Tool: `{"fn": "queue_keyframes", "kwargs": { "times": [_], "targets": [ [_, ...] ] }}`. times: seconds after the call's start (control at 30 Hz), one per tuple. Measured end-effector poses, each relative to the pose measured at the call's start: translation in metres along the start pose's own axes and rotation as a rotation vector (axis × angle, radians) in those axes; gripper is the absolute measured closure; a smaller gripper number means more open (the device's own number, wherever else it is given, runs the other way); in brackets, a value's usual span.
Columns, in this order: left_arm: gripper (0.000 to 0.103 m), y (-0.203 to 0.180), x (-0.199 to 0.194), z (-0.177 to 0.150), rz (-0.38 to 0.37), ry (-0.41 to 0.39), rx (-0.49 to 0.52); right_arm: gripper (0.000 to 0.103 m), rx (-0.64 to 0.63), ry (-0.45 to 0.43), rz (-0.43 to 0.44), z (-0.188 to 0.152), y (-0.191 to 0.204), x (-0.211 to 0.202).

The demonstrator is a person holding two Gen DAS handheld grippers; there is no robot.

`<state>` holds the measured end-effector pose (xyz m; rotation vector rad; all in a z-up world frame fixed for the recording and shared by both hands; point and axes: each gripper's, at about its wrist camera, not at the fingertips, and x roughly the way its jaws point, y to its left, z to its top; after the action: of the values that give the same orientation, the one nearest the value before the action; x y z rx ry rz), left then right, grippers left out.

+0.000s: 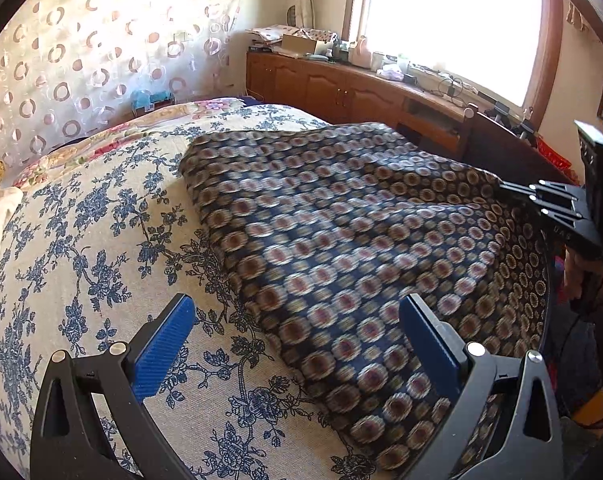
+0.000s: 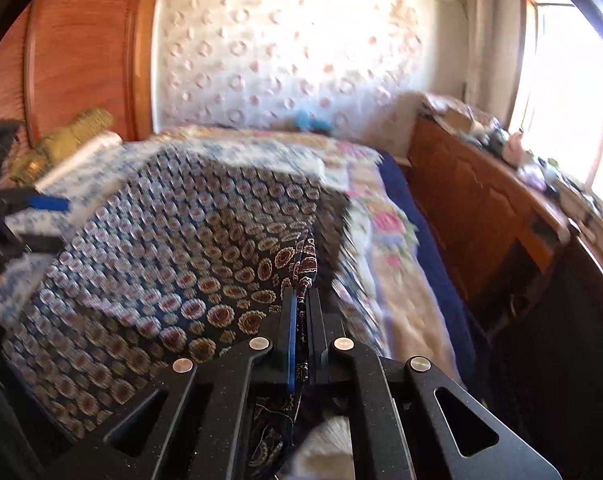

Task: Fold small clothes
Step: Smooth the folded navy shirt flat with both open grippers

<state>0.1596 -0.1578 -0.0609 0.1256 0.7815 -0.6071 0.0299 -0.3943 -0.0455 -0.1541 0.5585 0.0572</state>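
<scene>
Right gripper (image 2: 300, 300) pinches only the cloth (image 1: 341, 240) edge while left gripper (image 1: 297, 336) hangs w/ fingers spread, so cloth prob slips or drags crooked across the bed (image 1: 81, 240).

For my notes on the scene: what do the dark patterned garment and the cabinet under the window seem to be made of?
The patterned garment: thin woven cloth, probably matte; it drapes and creases softly. The cabinet: reddish-brown wood or veneer, glossy, with panelled doors; which, I cannot tell.
</scene>
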Motion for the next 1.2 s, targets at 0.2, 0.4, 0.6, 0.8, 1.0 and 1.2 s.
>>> {"fn": "queue_keyframes", "kwargs": {
  "times": [0.2,0.4,0.6,0.8,1.0,1.2],
  "targets": [
    [0.0,-0.003,0.006,0.0,-0.001,0.016,0.003,0.1,0.06,0.043,-0.032,-0.009,-0.017,0.0],
    [0.0,-0.011,0.012,-0.003,0.0,0.037,0.016,0.099,0.069,0.075,-0.029,0.001,-0.014,0.014],
    [0.0,-0.018,0.012,-0.008,-0.001,0.05,0.025,0.078,0.081,0.071,-0.046,-0.001,-0.019,0.008],
    [0.0,-0.024,-0.001,-0.018,0.001,0.059,0.025,0.057,0.094,0.073,-0.04,-0.013,-0.018,-0.005],
    [0.012,-0.024,-0.025,-0.035,-0.046,0.048,0.001,0.05,0.096,0.071,-0.02,-0.019,-0.008,-0.016],
    [0.044,-0.026,-0.042,-0.052,-0.117,0.071,-0.034,0.05,0.11,0.06,-0.001,-0.018,-0.004,-0.023]
  ]
}}
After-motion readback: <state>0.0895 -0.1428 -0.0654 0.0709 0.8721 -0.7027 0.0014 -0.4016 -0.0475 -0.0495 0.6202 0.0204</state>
